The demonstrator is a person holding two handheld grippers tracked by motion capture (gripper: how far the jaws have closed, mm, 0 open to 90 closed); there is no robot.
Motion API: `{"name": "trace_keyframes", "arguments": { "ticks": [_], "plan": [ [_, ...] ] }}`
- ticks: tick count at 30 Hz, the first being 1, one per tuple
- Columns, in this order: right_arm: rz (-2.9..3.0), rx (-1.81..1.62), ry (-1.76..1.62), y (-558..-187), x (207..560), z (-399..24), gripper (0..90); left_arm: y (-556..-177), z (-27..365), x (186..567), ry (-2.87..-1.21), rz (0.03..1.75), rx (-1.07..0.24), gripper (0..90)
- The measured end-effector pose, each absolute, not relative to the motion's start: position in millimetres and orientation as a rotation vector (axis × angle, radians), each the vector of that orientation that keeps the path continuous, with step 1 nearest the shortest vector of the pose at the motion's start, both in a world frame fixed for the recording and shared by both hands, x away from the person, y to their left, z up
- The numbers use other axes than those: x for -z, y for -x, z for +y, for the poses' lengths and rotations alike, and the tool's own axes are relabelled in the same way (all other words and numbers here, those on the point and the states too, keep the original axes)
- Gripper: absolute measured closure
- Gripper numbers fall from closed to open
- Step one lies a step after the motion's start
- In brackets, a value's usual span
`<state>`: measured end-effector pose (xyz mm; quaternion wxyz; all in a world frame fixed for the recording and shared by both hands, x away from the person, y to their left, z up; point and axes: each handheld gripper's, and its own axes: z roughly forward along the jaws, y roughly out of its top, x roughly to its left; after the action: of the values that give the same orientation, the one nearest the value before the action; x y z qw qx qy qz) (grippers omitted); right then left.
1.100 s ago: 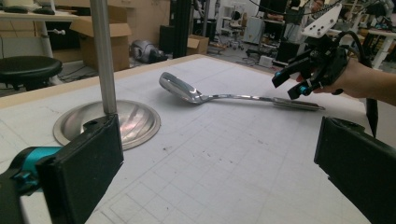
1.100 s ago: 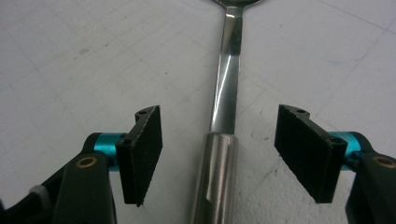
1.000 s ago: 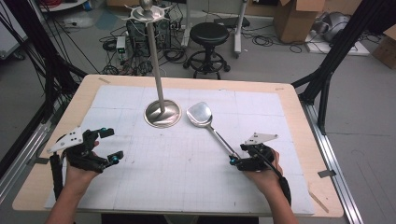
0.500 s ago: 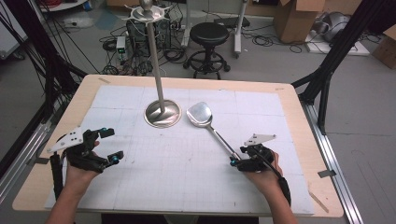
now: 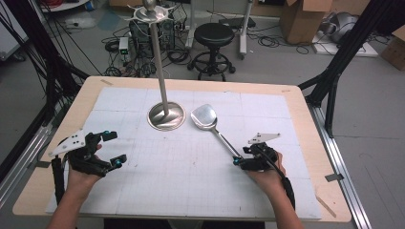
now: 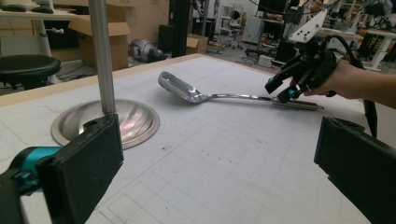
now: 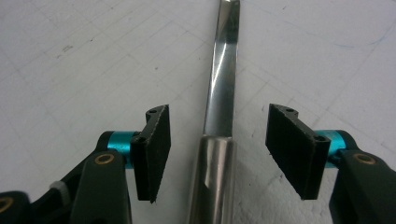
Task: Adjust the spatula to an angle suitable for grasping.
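Note:
A steel spatula lies on the white mat, its blade near the stand and its handle running toward the front right. My right gripper straddles the handle's end. Its jaws have just been closing, and a gap still shows between each pad and the handle, so it is open. From the left gripper view the right gripper sits low over the handle end. My left gripper hovers at the front left, open wide and holding nothing.
A metal stand with a round base and a tall pole rises at the back middle, just left of the spatula blade. The wooden table edge frames the mat. A stool and boxes stand beyond.
Both hands stay where they were. The right gripper's jaws look slightly closer together around the spatula handle.

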<state>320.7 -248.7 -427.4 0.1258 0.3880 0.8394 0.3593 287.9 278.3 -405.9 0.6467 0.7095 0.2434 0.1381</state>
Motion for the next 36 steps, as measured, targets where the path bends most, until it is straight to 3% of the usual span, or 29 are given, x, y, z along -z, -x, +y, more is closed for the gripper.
{"name": "trace_keyframes", "arguments": {
  "ticks": [10,15,36],
  "plan": [
    [2.481,-0.955,-1.172,-329.6,424.5,-237.0,41.8,-288.9,277.3,407.3,-1.629,0.558,-0.311,1.7],
    [2.533,-0.828,-1.133,-323.9,428.8,-230.6,67.3,-288.2,277.7,406.6,-1.632,0.554,-0.317,1.7],
    [2.55,-0.858,-1.147,-325.1,429.1,-235.1,68.5,-286.5,279.7,405.0,-1.62,0.558,-0.314,1.7]
  ]
}}
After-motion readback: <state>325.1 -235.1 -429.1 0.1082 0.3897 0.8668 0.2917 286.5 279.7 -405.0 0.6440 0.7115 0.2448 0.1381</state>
